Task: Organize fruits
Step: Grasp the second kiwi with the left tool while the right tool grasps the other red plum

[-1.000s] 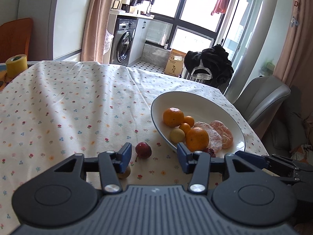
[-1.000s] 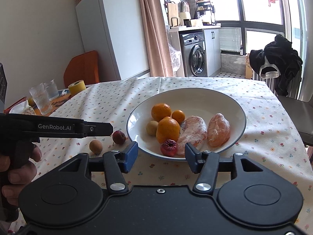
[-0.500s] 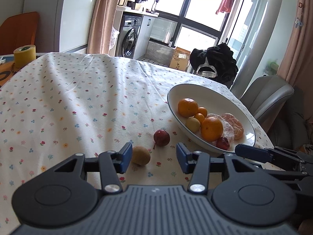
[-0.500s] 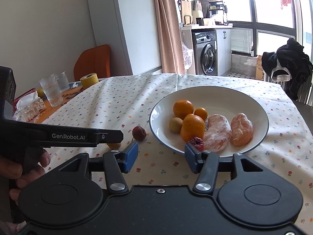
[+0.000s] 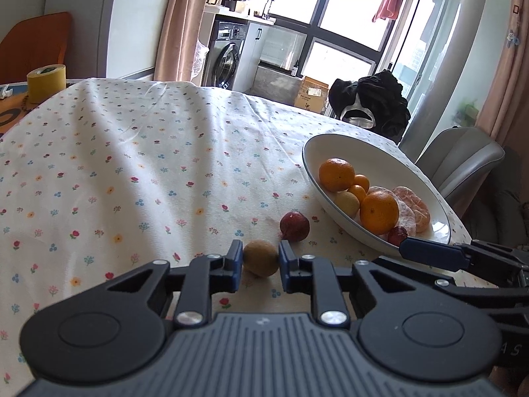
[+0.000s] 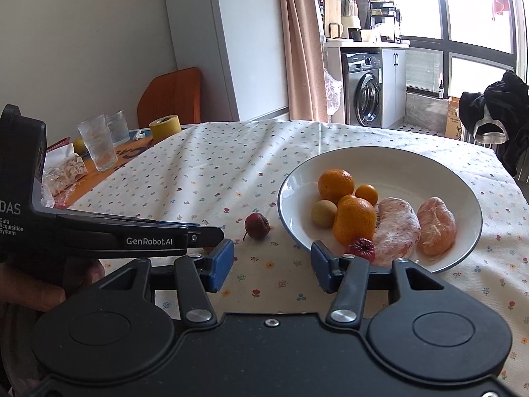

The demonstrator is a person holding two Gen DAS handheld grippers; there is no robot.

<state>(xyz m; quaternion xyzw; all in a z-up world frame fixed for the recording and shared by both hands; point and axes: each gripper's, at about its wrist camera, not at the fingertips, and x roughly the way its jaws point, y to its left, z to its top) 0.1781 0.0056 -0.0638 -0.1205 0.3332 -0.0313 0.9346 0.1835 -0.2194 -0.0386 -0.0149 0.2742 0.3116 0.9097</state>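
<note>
A: From the left wrist, the left gripper (image 5: 258,263) has its fingers closed in on a small brown fruit (image 5: 260,258) on the worktop (image 5: 132,165); whether it has left the cloth, I cannot tell.

B: My right wrist view hides that fruit behind the left gripper. The right gripper (image 6: 272,264) is spread wide, holding nothing.

A: Just past it lies a dark red fruit (image 5: 294,226).

B: Beyond, the white bowl (image 6: 429,162) holds oranges (image 6: 353,220) and peeled segments (image 6: 435,226). Farther left, glasses (image 6: 98,147) and yellow tape (image 6: 164,127).
</note>
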